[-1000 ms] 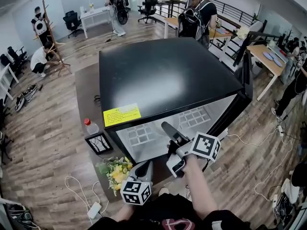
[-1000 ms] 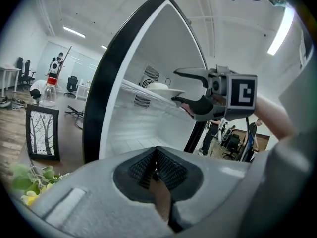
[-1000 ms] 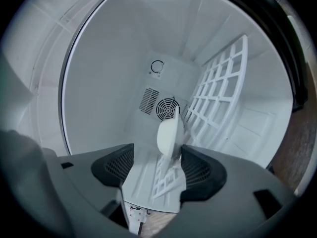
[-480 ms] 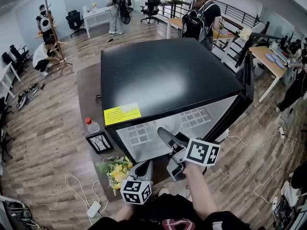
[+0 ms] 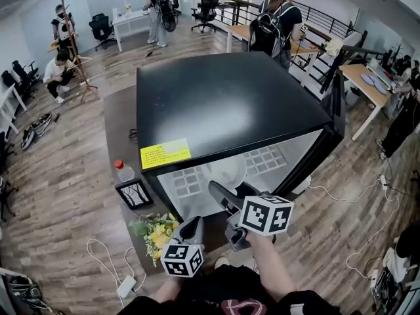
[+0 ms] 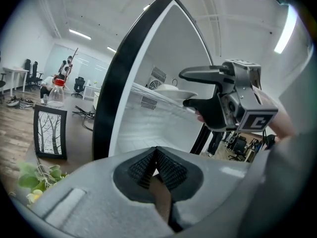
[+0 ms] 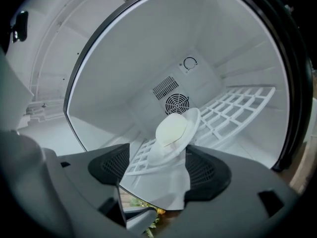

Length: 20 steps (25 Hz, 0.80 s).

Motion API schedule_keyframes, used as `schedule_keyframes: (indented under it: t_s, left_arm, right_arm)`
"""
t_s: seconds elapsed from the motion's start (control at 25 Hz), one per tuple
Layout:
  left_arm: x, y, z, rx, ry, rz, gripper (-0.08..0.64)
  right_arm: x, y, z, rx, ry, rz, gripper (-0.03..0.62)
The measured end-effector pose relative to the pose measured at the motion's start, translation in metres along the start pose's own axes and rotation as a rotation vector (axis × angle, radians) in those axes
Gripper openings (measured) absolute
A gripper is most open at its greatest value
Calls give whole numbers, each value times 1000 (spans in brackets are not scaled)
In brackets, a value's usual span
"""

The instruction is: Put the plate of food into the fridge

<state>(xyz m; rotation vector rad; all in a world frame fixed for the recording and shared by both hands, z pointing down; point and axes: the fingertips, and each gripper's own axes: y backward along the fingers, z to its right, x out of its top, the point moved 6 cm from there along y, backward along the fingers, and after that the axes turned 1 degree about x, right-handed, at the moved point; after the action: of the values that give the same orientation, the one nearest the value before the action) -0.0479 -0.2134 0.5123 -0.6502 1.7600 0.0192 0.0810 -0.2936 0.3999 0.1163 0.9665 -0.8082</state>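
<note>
The fridge (image 5: 230, 104) is a low black box with a white inside, and its door (image 5: 336, 104) is swung open at its right side. The plate (image 7: 174, 131) is already in the fridge. It lies on the white wire shelf (image 7: 237, 108) near the shelf's front edge, in front of the round fan grille (image 7: 177, 103) on the fridge's back wall. A pale, rounded piece of food (image 7: 171, 128) sits on the plate. The right gripper (image 7: 159, 166) reaches into the fridge's mouth. Its jaws have just been opening and now stand wide. The plate's near rim shows in the gap between them, but neither dark pad presses on it, so the plate is released and borne by the shelf alone. The left gripper (image 6: 156, 155) hangs outside the fridge, low in front of its opening and to the left of the right gripper. Its ribbed pads are clenched together with nothing between them. A yellow label (image 5: 165, 153) is stuck on the fridge's top near the front left corner. On the floor by that same corner stand a clear bottle (image 5: 123, 171) with a red cap and a small framed picture (image 5: 133, 193). A bunch of yellow flowers (image 5: 156, 231) lies just in front of them. Several people stand or crouch well beyond the far side of the fridge.
</note>
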Motion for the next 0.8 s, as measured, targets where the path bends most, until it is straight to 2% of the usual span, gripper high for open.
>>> schedule_keyframes:
  t_s: [0.36,0.56,0.8]
  left_arm:
    - [-1,4,3,-17,-8,-3,6]
    - [0,2,2,-23,-11,-4,6]
    - [-2,1,3,-29,-13,-4,6]
  right_arm:
    - [-9,-2,-8,-99,186,-35,356]
    - [-14,-2,-4,-152,218,-68,358]
    - [-19,-2,0,-169,219,-70,362]
